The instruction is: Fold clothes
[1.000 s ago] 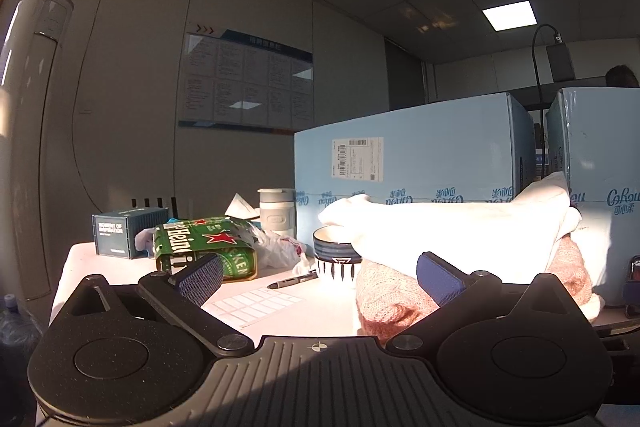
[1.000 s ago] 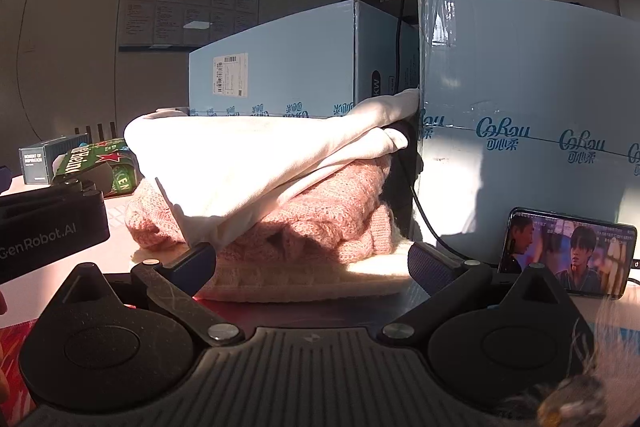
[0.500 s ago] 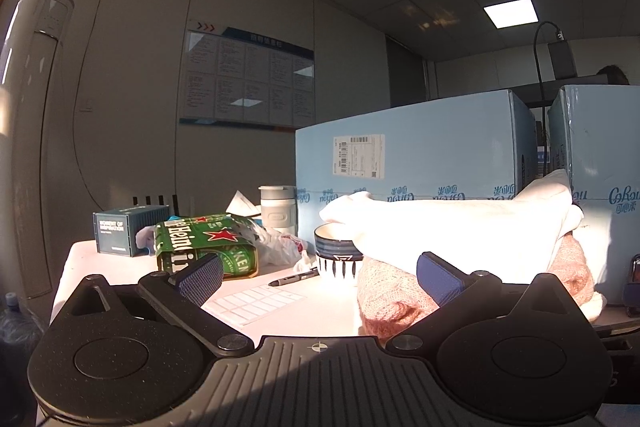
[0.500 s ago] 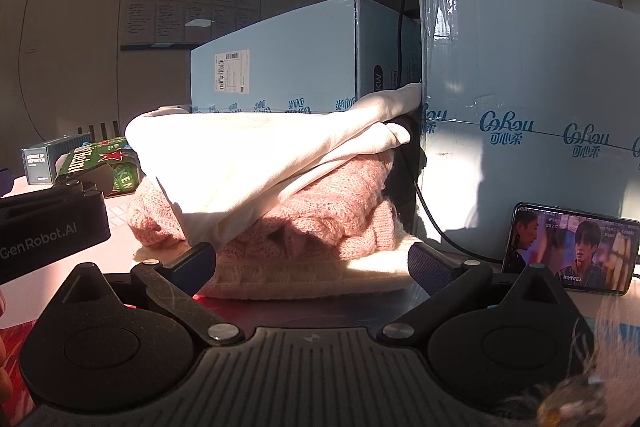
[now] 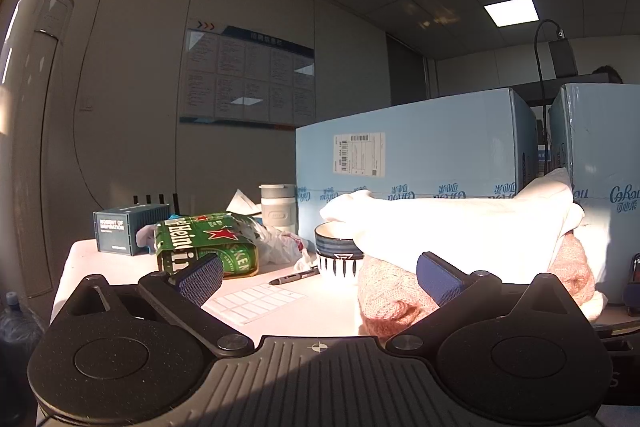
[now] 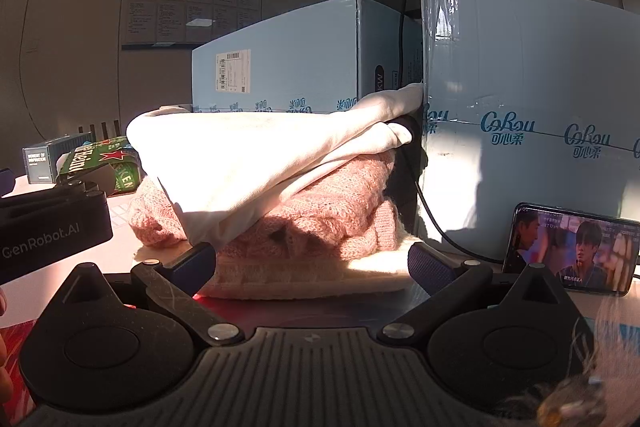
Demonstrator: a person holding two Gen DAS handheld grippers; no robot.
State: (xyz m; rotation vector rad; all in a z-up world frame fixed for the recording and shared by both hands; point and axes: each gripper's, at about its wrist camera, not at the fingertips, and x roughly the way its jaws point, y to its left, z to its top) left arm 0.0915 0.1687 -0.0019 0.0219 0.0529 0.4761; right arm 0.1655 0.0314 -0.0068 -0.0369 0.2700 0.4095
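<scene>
White table (image 5: 304, 315) — clothes pile (image 6: 304, 259), bowl (image 5: 338, 261), pen (image 5: 294, 277), phone (image 6: 572, 251)

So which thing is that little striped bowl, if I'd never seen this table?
Find the big pale-blue carton with the barcode label. Before its left end, touching the pile of clothes, stands the bowl: dark blue bands, white striped foot, the only crockery there.

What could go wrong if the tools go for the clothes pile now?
1. The white garment drapes over the pink knit; pulling it may drag the knit along and topple the pile.
2. A black cable runs down right beside the pile; cloth could snag it.
3. The striped bowl sits against the pile's left edge, the phone leans to its right; a sweep could knock either.
Both the left tool and right tool are open and empty.
</scene>
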